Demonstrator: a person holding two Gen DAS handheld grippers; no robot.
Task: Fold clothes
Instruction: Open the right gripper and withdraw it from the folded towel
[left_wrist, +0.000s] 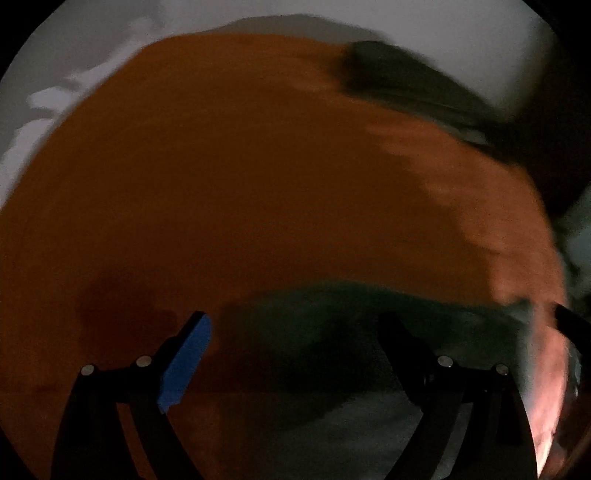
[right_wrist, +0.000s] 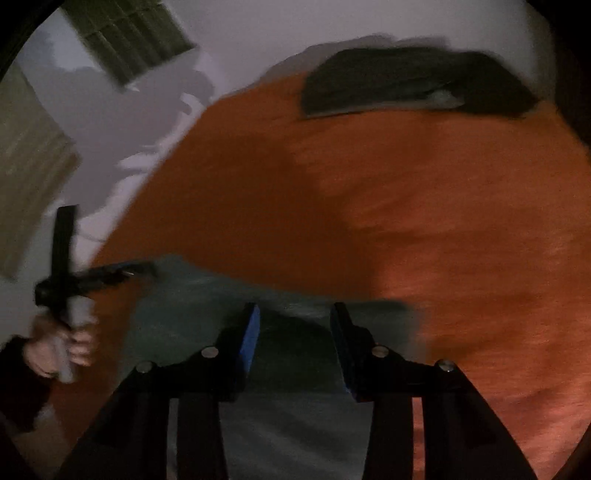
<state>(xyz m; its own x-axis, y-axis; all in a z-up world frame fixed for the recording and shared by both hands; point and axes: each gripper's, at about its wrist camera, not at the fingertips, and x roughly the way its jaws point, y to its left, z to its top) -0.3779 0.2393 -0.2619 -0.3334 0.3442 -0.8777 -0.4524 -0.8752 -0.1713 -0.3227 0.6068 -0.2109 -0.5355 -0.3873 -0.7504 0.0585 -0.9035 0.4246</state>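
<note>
while both grippers hang parted over the grey-green garment (right_wrist: 207, 306) lying at the near edge of the orange cover (right_wrist: 424, 206), neither left gripper (left_wrist: 291, 332) nor right gripper (right_wrist: 294, 325) grips anything; best pinch matching corners, lifting together, keeping the fold edge straight.

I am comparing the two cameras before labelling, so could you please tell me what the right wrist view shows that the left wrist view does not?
Only the right wrist view shows the person's hand holding the left hand-held gripper and a slatted panel on the wall. Only the left wrist view shows that gripper's fingers spread wide. Both show the orange cloth, the folded dark garment at its far edge and the grey-green garment nearby.
</note>
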